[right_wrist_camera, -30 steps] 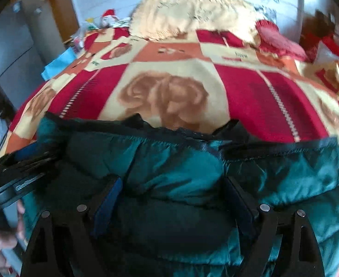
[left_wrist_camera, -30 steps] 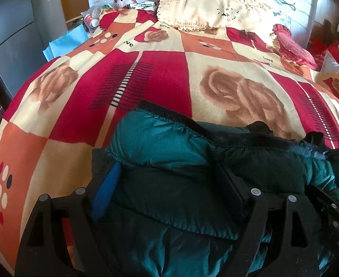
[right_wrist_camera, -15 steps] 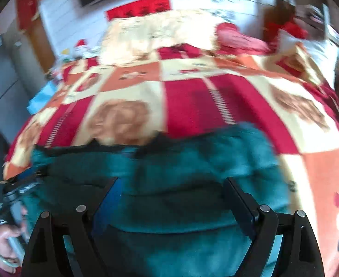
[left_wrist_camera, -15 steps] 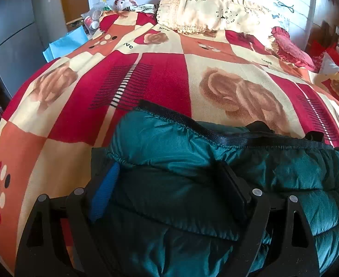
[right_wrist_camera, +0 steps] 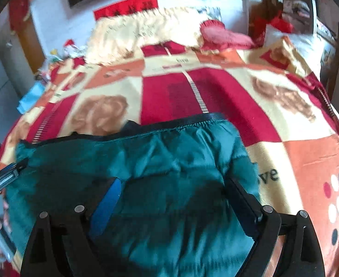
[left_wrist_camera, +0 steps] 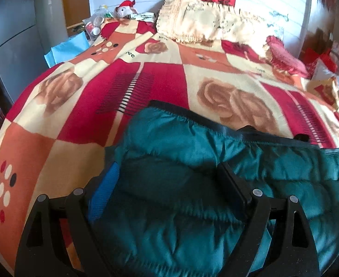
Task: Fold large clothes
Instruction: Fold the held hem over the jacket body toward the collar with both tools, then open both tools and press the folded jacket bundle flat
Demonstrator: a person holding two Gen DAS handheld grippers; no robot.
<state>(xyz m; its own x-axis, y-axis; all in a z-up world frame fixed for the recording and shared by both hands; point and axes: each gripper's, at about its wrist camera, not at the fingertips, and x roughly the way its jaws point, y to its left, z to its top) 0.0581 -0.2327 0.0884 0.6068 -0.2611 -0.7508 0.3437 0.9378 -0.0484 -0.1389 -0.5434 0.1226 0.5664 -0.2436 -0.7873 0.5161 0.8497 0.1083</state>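
Left wrist view: the teal puffer jacket [left_wrist_camera: 192, 161] lies bunched at the near edge of the bed [left_wrist_camera: 77, 115], and the left gripper [left_wrist_camera: 169, 180] is spread wide, low over the jacket's left portion with nothing clamped; the fold appears in progress, and the next move likely calls for closing on an edge. Right wrist view: the right gripper [right_wrist_camera: 171, 189] is likewise spread, level over the jacket's right end, gripping nothing.
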